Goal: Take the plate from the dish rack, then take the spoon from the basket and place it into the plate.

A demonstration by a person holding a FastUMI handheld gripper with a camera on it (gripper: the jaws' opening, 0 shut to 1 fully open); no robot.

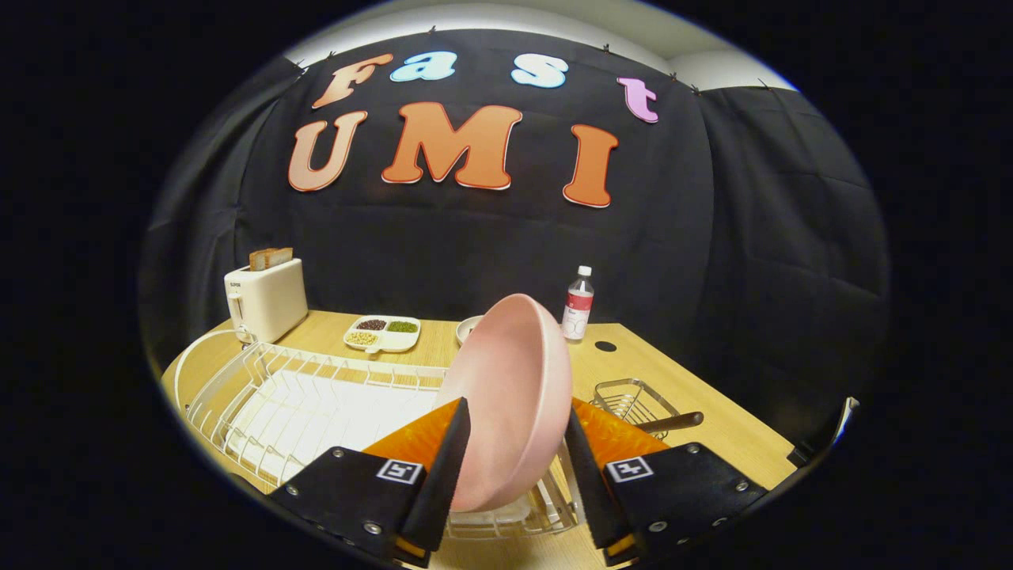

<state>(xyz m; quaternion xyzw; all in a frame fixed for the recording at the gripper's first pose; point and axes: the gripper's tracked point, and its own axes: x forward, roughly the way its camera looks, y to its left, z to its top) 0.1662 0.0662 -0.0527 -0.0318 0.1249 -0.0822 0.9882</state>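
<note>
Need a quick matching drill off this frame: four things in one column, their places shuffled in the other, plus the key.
Things:
1. plate
2. toaster
3. bottle
4. basket

Places:
A. on the table beyond the plate, by the black wall
B. at the far corner of the table, beyond the dish rack, with bread in its slot
C. on edge between the fingers of the tongs, over the rack
D. on the table beside the rack, just ahead of one finger, a dark handle sticking out of it

Pairs: 1-C, 2-B, 3-A, 4-D
</note>
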